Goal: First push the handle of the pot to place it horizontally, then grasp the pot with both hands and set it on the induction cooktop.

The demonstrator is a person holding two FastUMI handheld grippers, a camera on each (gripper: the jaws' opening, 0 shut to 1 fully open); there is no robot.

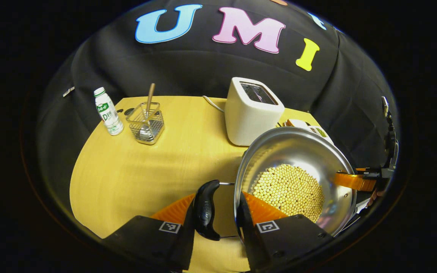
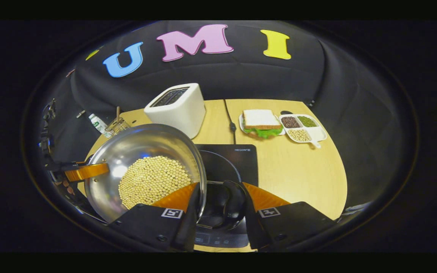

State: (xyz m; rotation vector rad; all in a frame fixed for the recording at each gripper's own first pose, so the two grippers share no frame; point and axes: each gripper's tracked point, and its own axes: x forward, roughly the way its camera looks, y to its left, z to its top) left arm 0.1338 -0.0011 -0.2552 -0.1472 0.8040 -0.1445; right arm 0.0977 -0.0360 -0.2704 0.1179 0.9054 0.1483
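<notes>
A steel pot (image 1: 298, 148) holding yellow beans (image 1: 290, 189) hangs between my two grippers. My left gripper (image 1: 218, 197) is shut on the pot's black side handle (image 1: 206, 210), with one finger inside the rim and the other outside the handle. On the opposite side, my right gripper (image 2: 220, 185) is clamped the same way on the other black handle (image 2: 224, 204). In the right gripper view the pot (image 2: 139, 146) sits left of and partly over the black induction cooktop (image 2: 237, 159). Each view shows the other gripper across the pot.
A white toaster (image 2: 176, 106) stands close behind the pot, its cable (image 2: 230, 117) running beside the cooktop. A sandwich plate (image 2: 262, 123) and a divided grain tray (image 2: 302, 128) lie at the back right. A bottle (image 1: 107, 112) and a wire basket (image 1: 146, 122) stand at the back left.
</notes>
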